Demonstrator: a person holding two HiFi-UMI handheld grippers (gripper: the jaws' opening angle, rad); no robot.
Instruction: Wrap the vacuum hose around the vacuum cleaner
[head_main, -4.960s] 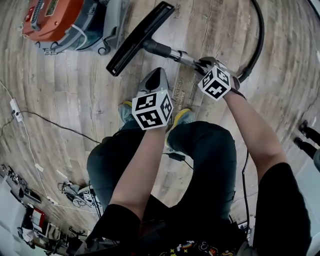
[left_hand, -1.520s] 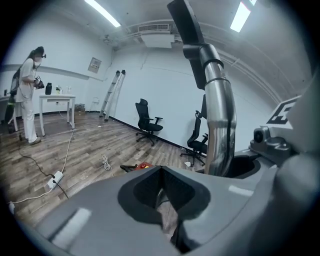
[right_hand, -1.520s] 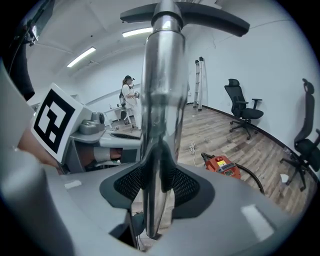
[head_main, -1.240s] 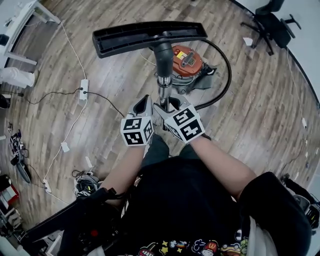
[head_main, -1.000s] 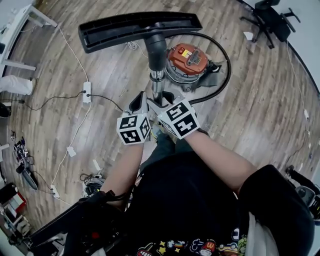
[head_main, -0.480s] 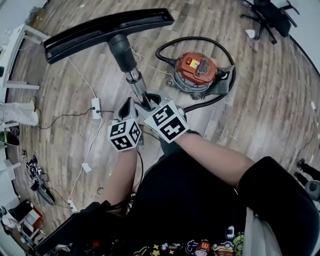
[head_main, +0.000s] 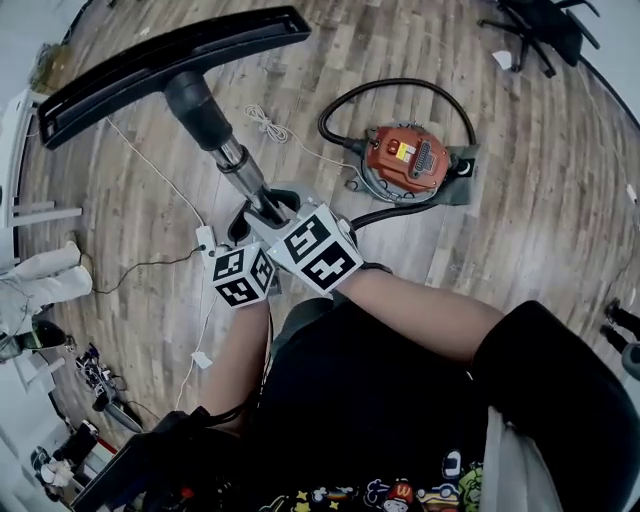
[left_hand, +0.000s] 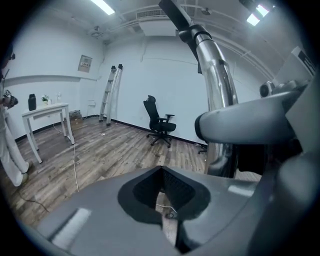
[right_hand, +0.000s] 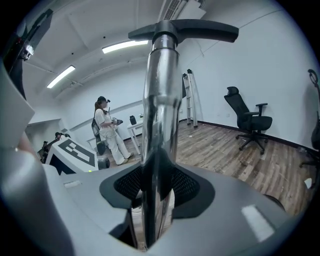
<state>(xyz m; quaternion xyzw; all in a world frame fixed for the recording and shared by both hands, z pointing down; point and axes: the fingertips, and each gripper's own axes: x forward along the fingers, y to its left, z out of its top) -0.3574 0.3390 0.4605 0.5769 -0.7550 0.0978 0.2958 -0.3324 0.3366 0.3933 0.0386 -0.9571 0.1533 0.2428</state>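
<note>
The orange vacuum cleaner (head_main: 405, 160) stands on the wood floor, with its black hose (head_main: 400, 85) curled round its far side and running back under my arms. My right gripper (head_main: 266, 212) is shut on the metal wand (head_main: 240, 170), which rises up and to the left to the black floor nozzle (head_main: 170, 55). In the right gripper view the wand (right_hand: 160, 100) sits in the notch of my right gripper (right_hand: 156, 195), with the nozzle (right_hand: 185, 31) overhead. My left gripper (head_main: 240, 228) is just left of the wand. In its own view my left gripper (left_hand: 162, 200) is shut and empty, with the wand (left_hand: 217, 85) to its right.
White cables (head_main: 265, 125) and a power strip (head_main: 205, 238) lie on the floor near my feet. A black office chair (head_main: 540, 25) stands far right, a white table (head_main: 20, 160) at left. A person in white (right_hand: 107, 132) stands by that table. A ladder (left_hand: 112, 92) leans on the far wall.
Both grippers have swung together with the wand, and the nozzle now points up-left. The vacuum cleaner has shifted to the right in view and the hose curls further round it.
</note>
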